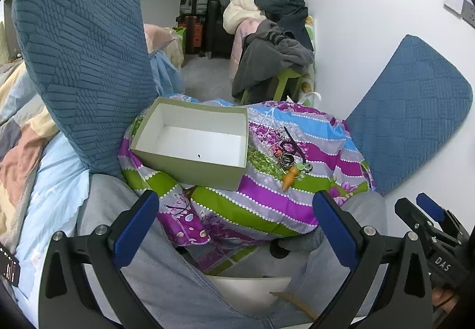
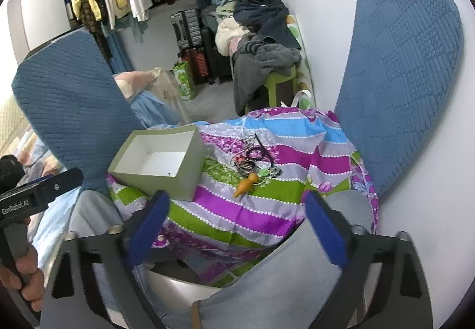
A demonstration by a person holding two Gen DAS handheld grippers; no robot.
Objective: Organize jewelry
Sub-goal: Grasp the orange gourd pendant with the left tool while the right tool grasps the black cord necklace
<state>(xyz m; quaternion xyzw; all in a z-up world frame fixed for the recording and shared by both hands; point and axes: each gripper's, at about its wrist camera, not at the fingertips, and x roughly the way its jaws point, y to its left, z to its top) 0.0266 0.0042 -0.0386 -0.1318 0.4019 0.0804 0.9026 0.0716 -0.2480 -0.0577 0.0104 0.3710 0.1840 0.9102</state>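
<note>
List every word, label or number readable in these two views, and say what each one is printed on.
"DAS" on the black body of the right claw, seen at the right edge of the left wrist view.
"GenRobot.AI" on the black body of the left claw, seen at the left edge of the right wrist view.
Small marks on a black strip at the left edge of the left wrist view: too small to read.

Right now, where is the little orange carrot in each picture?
Left wrist view: the carrot lies right of centre on the striped cloth, at the near end of the jewelry pile.
Right wrist view: the carrot is near the middle, again at the near end of the pile.
Shared landmark: the open box sits just left of it in both.
</note>
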